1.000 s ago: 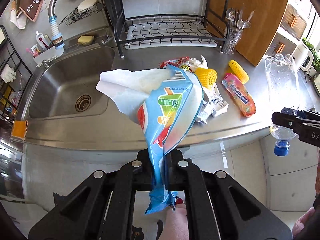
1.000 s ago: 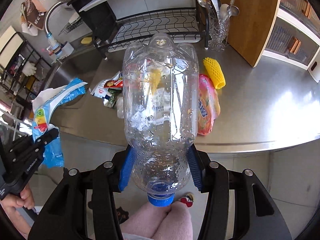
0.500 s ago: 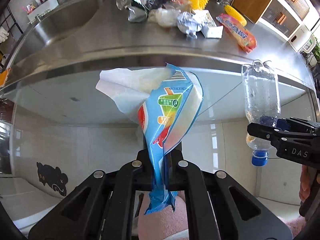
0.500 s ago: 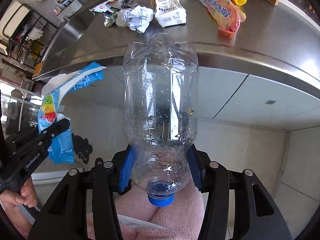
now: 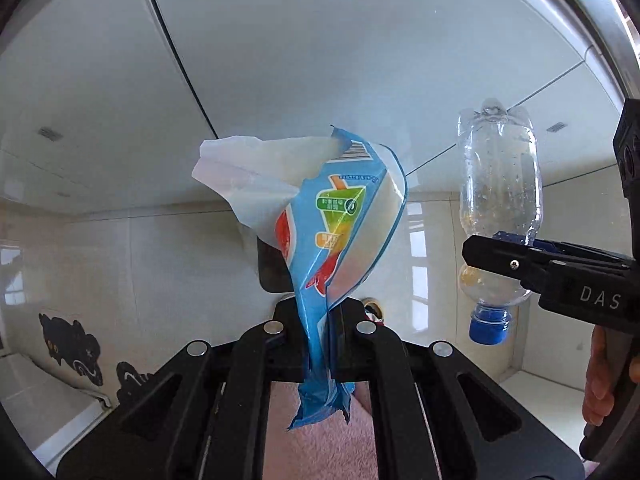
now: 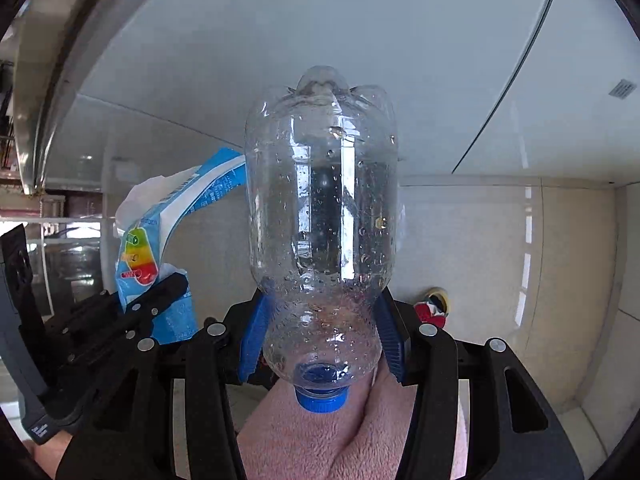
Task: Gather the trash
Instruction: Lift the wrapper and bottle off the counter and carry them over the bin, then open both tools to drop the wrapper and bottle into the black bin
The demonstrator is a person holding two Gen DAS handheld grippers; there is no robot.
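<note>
While pinched flat between closed jaws, blue wrapper (image 5: 340, 240) rising from left gripper (image 5: 320, 344), white inner side folded open toward the left, colour print and a barcode facing right. Torn lower end hanging below the jaws over pink fabric (image 5: 324, 436). Behind it, pale cabinet panels (image 5: 280, 60) above and glossy beige tiles (image 5: 160, 272) below, with a black cat sticker (image 5: 76, 348) low on the left and a dark square object partly hidden behind the wrapper; cannot tell what. Further right in the left wrist view, clear plastic bottle (image 5: 496, 208) held upside down, blue cap (image 5: 489, 327) at the bottom, clamped near its neck by right gripper (image 5: 500, 256), seen from the side. Fingers of a hand (image 5: 600, 384) on that gripper's handle at the far right edge. Steel counter edge (image 5: 600, 24) curving across the top right corner.

From the right wrist view: left gripper (image 6: 160, 292) low on the left with the wrapper (image 6: 168, 220) sticking up from it, just beside the bottle. At centre, bottle (image 6: 324, 208) droplet-covered inside, base up, squeezed at the shoulder between the blue pads (image 6: 256, 332) of right gripper (image 6: 324, 332); cap (image 6: 322, 400) against pink fabric (image 6: 320, 440). Small red and yellow thing (image 6: 434, 304) on the floor to the right.
</note>
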